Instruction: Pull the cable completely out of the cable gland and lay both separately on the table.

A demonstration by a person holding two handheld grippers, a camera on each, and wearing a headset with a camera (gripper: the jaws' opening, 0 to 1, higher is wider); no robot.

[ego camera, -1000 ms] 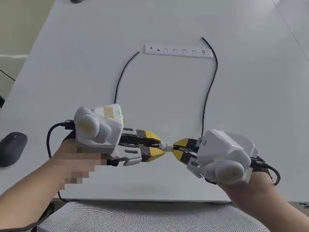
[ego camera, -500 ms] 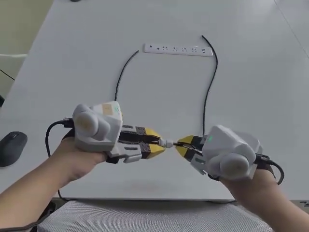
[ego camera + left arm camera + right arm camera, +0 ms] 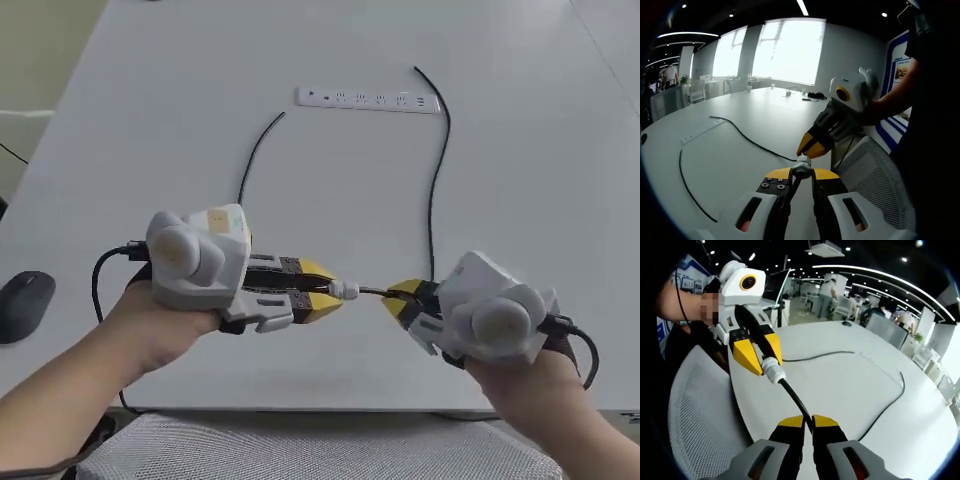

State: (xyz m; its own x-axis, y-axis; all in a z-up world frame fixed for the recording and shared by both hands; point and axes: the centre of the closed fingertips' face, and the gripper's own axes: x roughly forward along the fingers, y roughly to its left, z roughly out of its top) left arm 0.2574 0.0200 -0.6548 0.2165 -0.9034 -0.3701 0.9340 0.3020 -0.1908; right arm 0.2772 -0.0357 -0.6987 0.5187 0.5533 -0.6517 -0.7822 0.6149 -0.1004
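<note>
In the head view the left gripper has its yellow tips pinched on a small white cable gland, held in the air above the near edge of the white table. A short stretch of black cable runs from the gland to the right gripper, whose tips are clamped together on it. Farther on, the cable lies across the table toward a white power strip. A dark mouse sits at the left edge. In the left gripper view the gland sits between that gripper's own closed tips, with the right gripper just beyond it. In the right gripper view its jaws press together on the cable, which leads straight up into the gland.
</note>
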